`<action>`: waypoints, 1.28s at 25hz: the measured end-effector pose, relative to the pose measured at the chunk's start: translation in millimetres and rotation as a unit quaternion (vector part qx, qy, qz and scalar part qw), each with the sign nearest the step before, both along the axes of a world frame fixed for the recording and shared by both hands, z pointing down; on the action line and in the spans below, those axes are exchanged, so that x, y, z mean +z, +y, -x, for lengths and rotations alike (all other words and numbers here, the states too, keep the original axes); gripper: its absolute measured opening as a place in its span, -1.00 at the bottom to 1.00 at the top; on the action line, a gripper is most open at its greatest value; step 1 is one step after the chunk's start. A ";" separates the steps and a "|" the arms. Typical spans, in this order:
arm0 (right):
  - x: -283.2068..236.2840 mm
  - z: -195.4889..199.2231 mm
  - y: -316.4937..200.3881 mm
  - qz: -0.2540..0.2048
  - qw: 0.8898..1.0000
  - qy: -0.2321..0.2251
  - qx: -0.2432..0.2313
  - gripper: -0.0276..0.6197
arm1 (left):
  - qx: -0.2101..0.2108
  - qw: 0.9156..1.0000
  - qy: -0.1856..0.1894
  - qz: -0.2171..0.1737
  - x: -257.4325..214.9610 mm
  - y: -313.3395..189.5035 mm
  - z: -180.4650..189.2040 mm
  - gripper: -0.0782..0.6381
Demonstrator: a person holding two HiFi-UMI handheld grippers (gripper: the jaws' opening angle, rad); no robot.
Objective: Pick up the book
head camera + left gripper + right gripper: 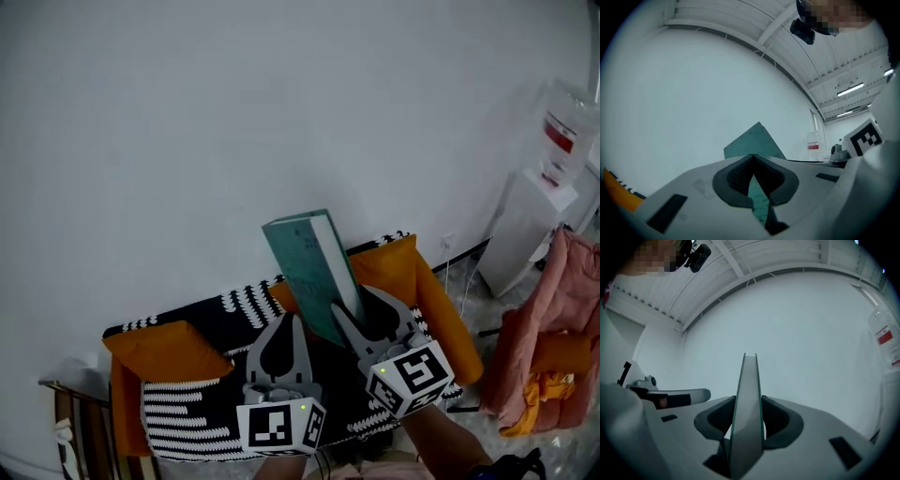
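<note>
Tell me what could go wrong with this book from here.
1. Only the right gripper clamps the book, near its lower end. The rest sticks up tilted, so it might pivot or slip from the fingers.
2. The left gripper is shut, close beside the book's lower edge and apparently not holding it. A nudge there could knock the book loose onto the couch below.
</note>
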State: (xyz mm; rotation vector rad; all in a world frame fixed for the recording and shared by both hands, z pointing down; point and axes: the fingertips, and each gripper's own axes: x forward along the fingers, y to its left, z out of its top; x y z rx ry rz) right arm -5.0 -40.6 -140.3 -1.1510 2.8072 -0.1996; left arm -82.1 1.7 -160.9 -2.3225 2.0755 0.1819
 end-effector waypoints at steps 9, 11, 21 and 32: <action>-70.0 -3.1 21.2 -0.095 0.995 0.011 0.014 -0.38 | -0.031 0.996 -0.047 -0.071 -72.5 22.1 7.5 -0.75; -78.8 -3.8 24.1 -0.109 0.994 0.016 0.018 -0.38 | -0.035 0.995 -0.052 -0.077 -81.1 22.2 10.0 -0.75; -82.6 -6.6 24.3 -0.118 0.992 0.040 0.030 -0.38 | -0.025 0.994 -0.070 -0.083 -91.5 18.9 2.5 -0.75; -85.0 -2.9 27.7 -0.127 0.991 0.040 0.023 -0.38 | -0.026 0.994 -0.070 -0.084 -93.4 19.6 3.0 -0.75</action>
